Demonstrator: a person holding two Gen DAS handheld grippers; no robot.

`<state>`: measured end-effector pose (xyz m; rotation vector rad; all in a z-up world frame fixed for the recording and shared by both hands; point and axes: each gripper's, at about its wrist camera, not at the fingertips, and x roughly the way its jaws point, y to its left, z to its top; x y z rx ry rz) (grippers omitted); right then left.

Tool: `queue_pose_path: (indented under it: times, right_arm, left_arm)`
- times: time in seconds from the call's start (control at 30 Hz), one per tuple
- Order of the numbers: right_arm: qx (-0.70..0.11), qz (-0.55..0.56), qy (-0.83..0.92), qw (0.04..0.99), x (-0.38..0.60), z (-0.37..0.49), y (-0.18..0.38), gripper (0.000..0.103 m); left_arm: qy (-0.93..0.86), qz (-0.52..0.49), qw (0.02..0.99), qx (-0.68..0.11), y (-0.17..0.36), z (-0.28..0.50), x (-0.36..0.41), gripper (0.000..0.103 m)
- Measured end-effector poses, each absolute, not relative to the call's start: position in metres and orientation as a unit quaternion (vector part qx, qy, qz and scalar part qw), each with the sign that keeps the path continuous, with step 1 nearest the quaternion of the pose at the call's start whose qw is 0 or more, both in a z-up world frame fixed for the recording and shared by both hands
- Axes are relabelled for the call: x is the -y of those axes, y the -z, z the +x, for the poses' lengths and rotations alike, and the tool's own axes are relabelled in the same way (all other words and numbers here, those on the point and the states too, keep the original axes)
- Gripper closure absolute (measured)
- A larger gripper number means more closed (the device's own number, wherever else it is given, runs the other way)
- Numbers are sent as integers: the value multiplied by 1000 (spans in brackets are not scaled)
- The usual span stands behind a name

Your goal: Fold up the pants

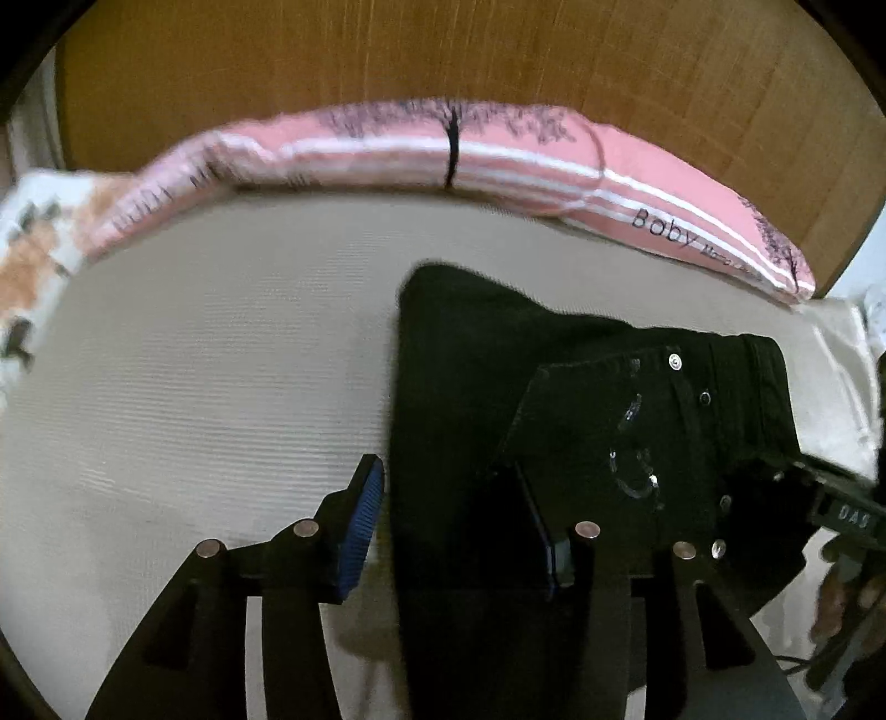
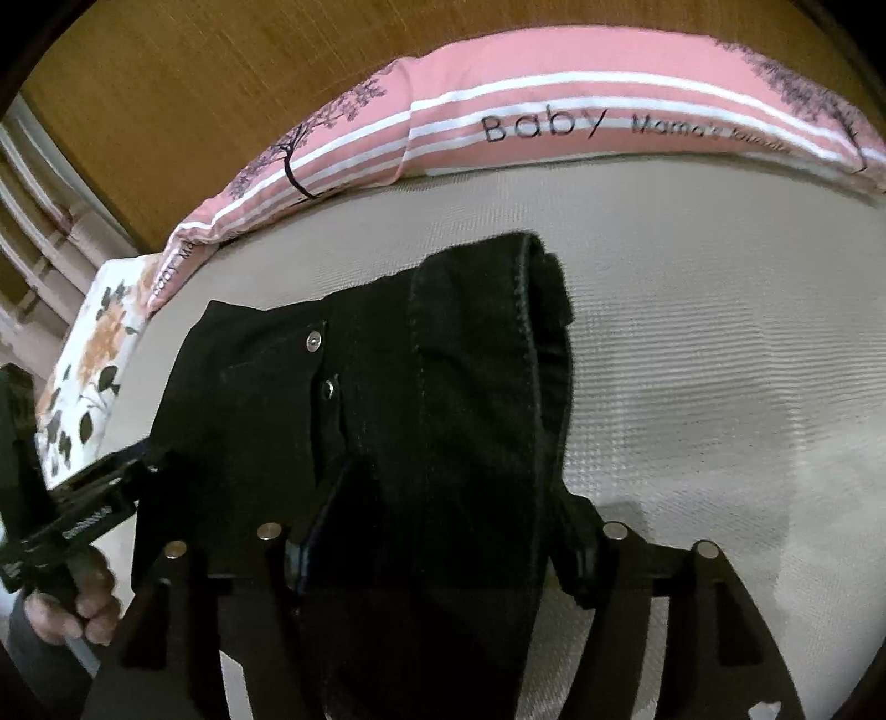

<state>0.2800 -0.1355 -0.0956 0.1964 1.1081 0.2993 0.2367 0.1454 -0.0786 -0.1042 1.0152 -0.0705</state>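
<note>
Black pants [image 1: 581,399], folded into a thick bundle with metal rivets showing, lie on the beige mattress [image 1: 194,360]. In the left wrist view my left gripper [image 1: 451,526] is open: its blue-padded left finger [image 1: 362,526] stands beside the bundle's left edge, and its right finger lies over the black cloth. In the right wrist view my right gripper [image 2: 443,531] is open, and the pants [image 2: 443,360] lie between its two fingers. Its left finger presses on the cloth. Each gripper shows at the other view's edge, the right one [image 1: 841,515] and the left one [image 2: 72,515].
A pink striped pillow [image 1: 443,149] printed "Baby" lies along the far edge against a wooden headboard [image 1: 443,50]. A white floral pillow [image 2: 94,354] sits at the left corner. Bare mattress [image 2: 720,360] spreads right of the pants.
</note>
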Motion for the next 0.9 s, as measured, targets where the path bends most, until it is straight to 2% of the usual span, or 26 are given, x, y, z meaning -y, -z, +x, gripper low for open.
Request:
queue_pose_path:
  times: [0.23, 0.33, 0.4, 0.73, 0.9]
  right_arm:
    - [-478, 64, -120, 868, 140, 243, 54, 33]
    - [-458, 51, -112, 881, 134, 217, 35, 28]
    - [-448, 40, -103, 887, 127, 202, 27, 25]
    - [-403, -9, -102, 909, 83, 132, 7, 10]
    - [-400, -10, -101, 911, 76, 119, 9, 9]
  left_arm:
    - [1, -23, 882, -470, 42, 188, -146, 48]
    - [-9, -20, 882, -470, 33, 161, -143, 42]
    - [-21, -14, 885, -466, 29, 144, -141, 32]
    - [-39, -3, 888, -458, 27, 88, -131, 29]
    - [-43, -1, 890, -454, 28, 76, -129, 29]
